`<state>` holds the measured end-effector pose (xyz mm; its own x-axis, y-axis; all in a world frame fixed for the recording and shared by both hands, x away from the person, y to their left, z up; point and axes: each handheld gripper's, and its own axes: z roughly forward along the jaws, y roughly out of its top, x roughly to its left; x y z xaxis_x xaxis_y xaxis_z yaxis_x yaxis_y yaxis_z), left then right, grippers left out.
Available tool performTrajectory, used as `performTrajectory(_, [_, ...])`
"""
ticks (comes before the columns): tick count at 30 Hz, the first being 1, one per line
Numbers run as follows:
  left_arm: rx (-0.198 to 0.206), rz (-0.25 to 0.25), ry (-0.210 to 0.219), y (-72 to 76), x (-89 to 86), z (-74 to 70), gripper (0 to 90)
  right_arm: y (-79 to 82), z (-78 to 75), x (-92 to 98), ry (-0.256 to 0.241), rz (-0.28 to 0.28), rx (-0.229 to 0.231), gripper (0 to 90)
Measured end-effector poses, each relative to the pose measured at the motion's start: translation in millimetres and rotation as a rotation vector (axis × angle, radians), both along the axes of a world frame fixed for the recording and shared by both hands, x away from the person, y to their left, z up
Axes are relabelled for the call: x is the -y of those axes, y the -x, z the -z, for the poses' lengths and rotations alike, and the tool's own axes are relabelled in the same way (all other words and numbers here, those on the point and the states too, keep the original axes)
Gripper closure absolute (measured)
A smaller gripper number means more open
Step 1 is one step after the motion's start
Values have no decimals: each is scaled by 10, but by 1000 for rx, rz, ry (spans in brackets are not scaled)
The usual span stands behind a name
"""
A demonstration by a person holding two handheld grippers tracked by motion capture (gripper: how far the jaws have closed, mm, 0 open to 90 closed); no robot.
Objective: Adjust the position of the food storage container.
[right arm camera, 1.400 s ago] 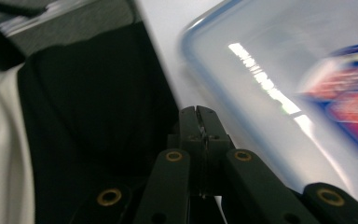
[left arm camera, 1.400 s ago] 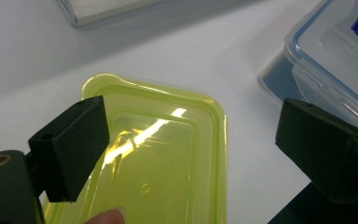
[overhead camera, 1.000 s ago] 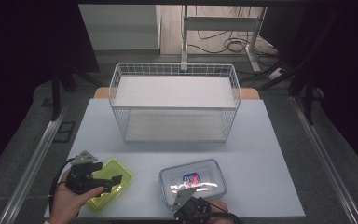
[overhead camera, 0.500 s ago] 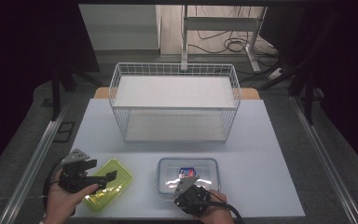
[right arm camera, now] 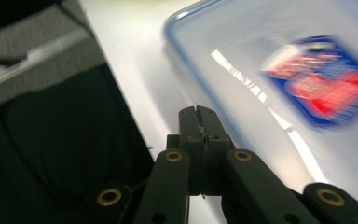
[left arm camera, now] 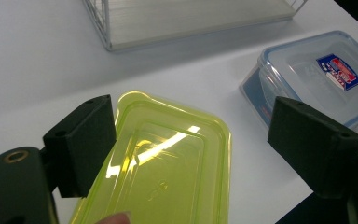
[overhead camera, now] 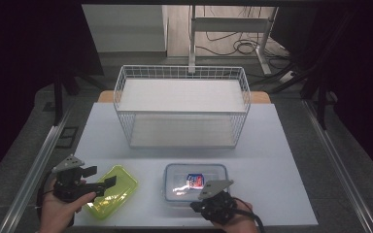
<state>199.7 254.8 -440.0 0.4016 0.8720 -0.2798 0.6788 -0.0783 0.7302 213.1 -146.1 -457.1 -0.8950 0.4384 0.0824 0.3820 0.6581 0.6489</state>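
A yellow-green translucent container lies at the table's front left. My left gripper hovers over its left end, open. In the left gripper view the container lies below and between the wide-apart jaws of that gripper, untouched. A clear box with a blue-rimmed lid and a red-blue label sits at the front centre. My right gripper is at its near edge. In the right gripper view this gripper is shut on nothing, its tip beside the box's rim.
A white wire basket with a white floor stands across the middle of the table, behind both containers. The table's front edge lies just under my hands. A metal rail runs along the left side.
My right gripper has moved forward to the clear box's near edge, and the box now sits squarer. My left gripper shifted slightly left over the green container.
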Motion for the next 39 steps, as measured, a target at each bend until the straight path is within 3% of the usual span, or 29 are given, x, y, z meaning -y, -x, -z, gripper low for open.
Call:
performTrajectory(8, [0, 18, 13, 103, -19, -19, 191, -151, -120, 572, -127, 180, 7, 891])
performTrajectory(13, [-9, 20, 13, 198, -18, -40, 176, -194, -126, 799, -157, 251, 12, 882])
performTrajectory(16, [-18, 24, 31, 354, 4, -49, 171, -210, -138, 897, -167, 276, 18, 877])
performTrajectory(20, [-24, 40, 59, 455, 76, -52, 168, -244, -137, 991, -174, 306, 24, 877])
performTrajectory(26, [-23, 118, 82, 551, 435, -92, 167, -339, -96, 1135, -197, 366, 6, 812])
performTrajectory(28, [-23, 163, 73, 533, 647, -98, 166, -377, -80, 1190, -206, 399, 5, 715])
performTrajectory(36, [-32, 197, 65, 449, 1004, -40, 166, -409, -74, 1257, -211, 436, 17, 624])
performTrajectory(37, [-39, 230, 67, 454, 1111, -19, 166, -412, -74, 1262, -212, 441, 16, 610])
performTrajectory(39, [-48, 247, 60, 446, 1201, 7, 166, -422, -66, 1263, -217, 454, 13, 578])
